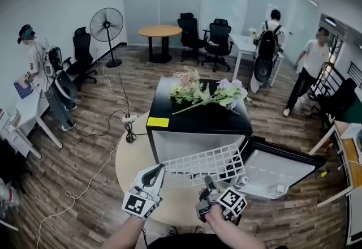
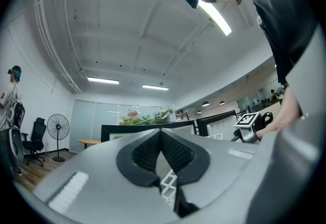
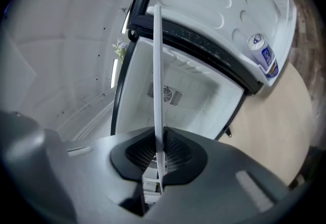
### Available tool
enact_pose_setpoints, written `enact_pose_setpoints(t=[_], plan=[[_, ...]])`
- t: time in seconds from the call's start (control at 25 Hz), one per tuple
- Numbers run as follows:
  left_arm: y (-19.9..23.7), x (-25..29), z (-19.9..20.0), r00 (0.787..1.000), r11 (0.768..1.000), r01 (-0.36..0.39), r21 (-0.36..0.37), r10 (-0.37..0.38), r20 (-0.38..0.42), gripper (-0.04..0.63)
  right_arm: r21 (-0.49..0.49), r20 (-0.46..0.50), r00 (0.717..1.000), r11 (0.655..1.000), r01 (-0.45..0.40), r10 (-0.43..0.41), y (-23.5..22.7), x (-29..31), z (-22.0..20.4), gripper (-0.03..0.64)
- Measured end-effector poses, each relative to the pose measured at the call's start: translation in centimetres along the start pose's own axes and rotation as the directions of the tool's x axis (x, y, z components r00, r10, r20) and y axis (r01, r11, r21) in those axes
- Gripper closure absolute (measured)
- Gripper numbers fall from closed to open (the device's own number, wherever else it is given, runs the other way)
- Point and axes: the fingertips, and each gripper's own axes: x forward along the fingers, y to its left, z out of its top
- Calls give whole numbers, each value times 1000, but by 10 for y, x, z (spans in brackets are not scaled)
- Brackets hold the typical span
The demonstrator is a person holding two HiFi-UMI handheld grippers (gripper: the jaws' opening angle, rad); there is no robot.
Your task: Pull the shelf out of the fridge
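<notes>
Head view: white wire-grid shelf [image 1: 210, 163] tilted at the open front of the black-topped fridge [image 1: 198, 120], above the beige round counter's [image 1: 127, 157] near edge. Left hand-held gripper [image 1: 160, 168] and right hand-held gripper [image 1: 208, 180] each pinch its front rim. Likely light, stiff and slightly springy; grip the rim wire.

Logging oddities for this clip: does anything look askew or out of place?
The white wire shelf hangs tilted in front of the open fridge, clamped by the left hand-held gripper and right hand-held gripper. Loose flowers lie across the fridge top, an odd spot. Nothing looks spilled.
</notes>
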Motion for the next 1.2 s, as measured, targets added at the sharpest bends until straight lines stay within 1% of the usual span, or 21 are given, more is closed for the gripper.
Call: enact_pose_setpoints(t=[0.12,0.2,0.36,0.48,0.56,0.64,0.72,0.84,0.96,1.12,1.2], plan=[[-4,2,-4,1000,1000,10,-8,-10,-4,595,-119,9,999,992,38,-37,-7,-8,8,581],[-6,4,-6,1000,1000,16,-11,-16,-5,595,-214,16,999,976,51,-48,-6,-12,12,581],[-9,8,-9,1000,999,29,-18,-29,-4,595,-394,38,998,917,66,-55,0,-21,22,581],[-11,12,-10,999,999,35,-20,-35,-1,595,-507,68,996,857,85,-59,2,-27,32,581],[-12,14,-10,999,999,38,-19,-38,-1,595,-583,95,993,806,107,-63,3,-33,39,581],[-12,15,-12,999,999,36,-20,-37,-6,595,-657,119,991,743,128,-65,4,-38,45,581],[-12,16,-15,999,999,33,-22,-33,-17,595,-727,141,988,671,146,-61,7,-43,50,581],[-13,20,-19,999,999,34,-24,-35,-25,595,-817,175,984,552,167,-38,13,-49,56,581],[-13,24,-19,999,999,35,-22,-36,-29,595,-874,205,979,451,183,1,22,-56,62,581],[-12,27,-21,999,999,34,-19,-34,-37,595,-917,232,971,344,201,53,32,-62,65,581],[-11,28,-24,999,999,33,-19,-33,-39,595,-930,246,967,298,215,71,34,-65,67,581]])
